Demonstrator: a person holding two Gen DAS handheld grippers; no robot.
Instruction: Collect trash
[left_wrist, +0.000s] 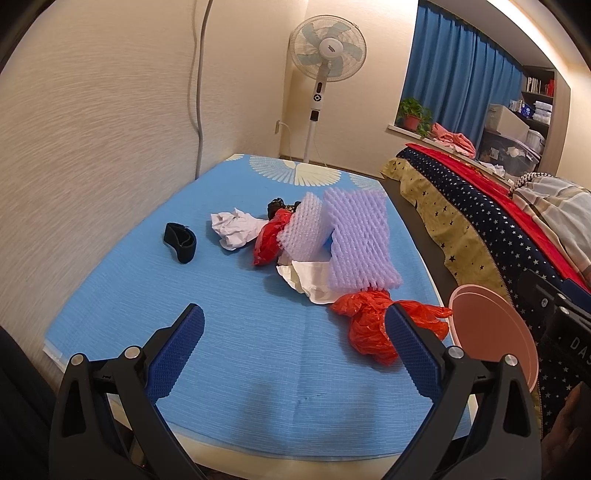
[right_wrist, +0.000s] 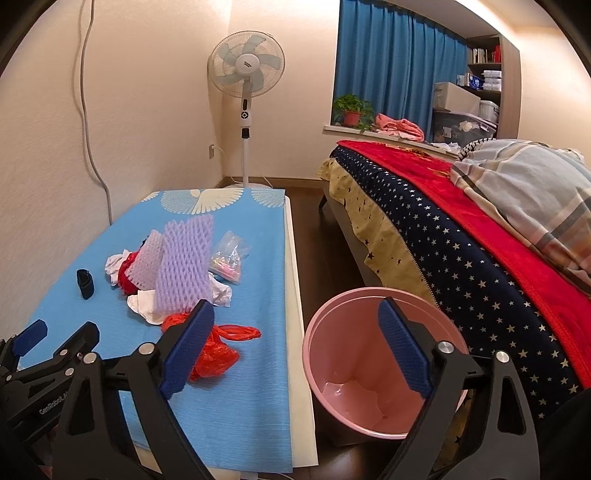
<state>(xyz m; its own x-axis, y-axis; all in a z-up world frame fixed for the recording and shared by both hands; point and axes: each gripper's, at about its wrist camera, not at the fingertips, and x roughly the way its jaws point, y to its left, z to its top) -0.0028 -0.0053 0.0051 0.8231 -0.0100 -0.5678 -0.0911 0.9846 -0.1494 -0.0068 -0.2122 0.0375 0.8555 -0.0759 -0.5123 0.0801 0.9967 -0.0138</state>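
Both grippers are spread wide and hold nothing. In the left wrist view, the left gripper (left_wrist: 293, 332) fills the lower part of the frame, its blue ribbed pads (left_wrist: 176, 354) far apart above the blue mat (left_wrist: 229, 369); the right-hand pad overlaps a crumpled red plastic bag (left_wrist: 364, 330) in the picture, though whether it touches it cannot be told. The trash lies in a loose pile at the centre of that frame: two sheets of purple foam netting (left_wrist: 354, 243) leaning together, crumpled white paper (left_wrist: 234, 230) to their left, a second red bag (left_wrist: 269, 240) tucked between paper and foam, and a white wrapper (left_wrist: 310, 280) under the foam's lower edge. A black strap (left_wrist: 180, 242) lies apart at centre left. In the right wrist view, the right gripper (right_wrist: 295, 343) hangs with fingers equally wide, one pad over the mat's lower edge near the red bag, the other over the mouth of the pink bin (right_wrist: 332, 369) at lower centre, which stands on the floor between mat and bed (right_wrist: 461, 251). A clear packet (right_wrist: 229, 258) lies right of the foam. The left gripper's tip shows at lower left.
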